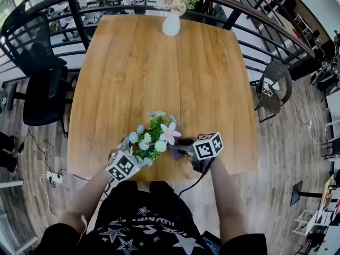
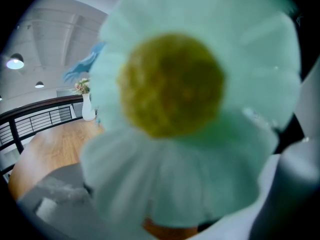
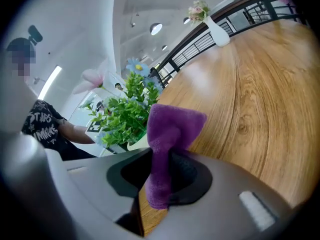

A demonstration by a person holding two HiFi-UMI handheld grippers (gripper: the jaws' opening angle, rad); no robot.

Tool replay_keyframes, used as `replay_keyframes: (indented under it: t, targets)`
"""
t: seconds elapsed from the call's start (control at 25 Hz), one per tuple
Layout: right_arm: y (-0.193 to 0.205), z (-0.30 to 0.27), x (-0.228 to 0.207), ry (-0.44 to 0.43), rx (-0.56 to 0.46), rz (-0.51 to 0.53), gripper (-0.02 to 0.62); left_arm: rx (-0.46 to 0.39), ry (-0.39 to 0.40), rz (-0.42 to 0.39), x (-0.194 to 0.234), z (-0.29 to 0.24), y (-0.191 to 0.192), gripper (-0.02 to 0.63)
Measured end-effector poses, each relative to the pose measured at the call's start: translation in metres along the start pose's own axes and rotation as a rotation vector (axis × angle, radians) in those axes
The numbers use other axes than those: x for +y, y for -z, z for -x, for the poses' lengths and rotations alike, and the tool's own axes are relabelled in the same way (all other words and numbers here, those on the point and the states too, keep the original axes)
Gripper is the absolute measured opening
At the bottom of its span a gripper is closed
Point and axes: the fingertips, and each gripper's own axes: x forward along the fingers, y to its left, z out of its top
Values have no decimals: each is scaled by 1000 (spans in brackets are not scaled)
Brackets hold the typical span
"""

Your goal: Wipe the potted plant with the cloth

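Head view puts the left gripper (image 1: 130, 155) at the near edge of the wooden surface (image 1: 159, 73), up against the left side of the potted plant (image 1: 154, 137). In the left gripper view a pale bloom (image 2: 190, 109) fills the frame. The fingers stand wide apart with the plant between them, but the bloom hides whether they press on the pot. Just right of the plant, the right gripper (image 1: 183, 149) has its fingers closed on a purple cloth (image 1: 176, 153). The right gripper view shows a folded end of the cloth sticking out past the tips, close to the green leaves (image 3: 122, 116) but not clearly touching them. The step in hand seems to be bringing the cloth to the foliage. To do it well, the left side should brace the pot low down so it cannot tip or slide toward the edge. The right should lead with the free fold of cloth, not the hard tips, and stroke lightly along the leaves from stem outward. A light touch matters, since the blooms look soft and could bend or get dragged. By count there are two grippers, one potted plant, one cloth and one surface. One white vase of flowers (image 1: 171, 23) stands at the far edge. One round-backed chair (image 1: 276, 86) is off to the right.
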Motion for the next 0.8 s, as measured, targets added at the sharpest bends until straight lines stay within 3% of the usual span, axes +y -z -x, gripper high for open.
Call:
replay_keyframes:
  t: [0.8]
  targets:
    - [56, -37, 63, -28, -42, -45, 95, -18, 14, -7, 3, -1, -1, 440]
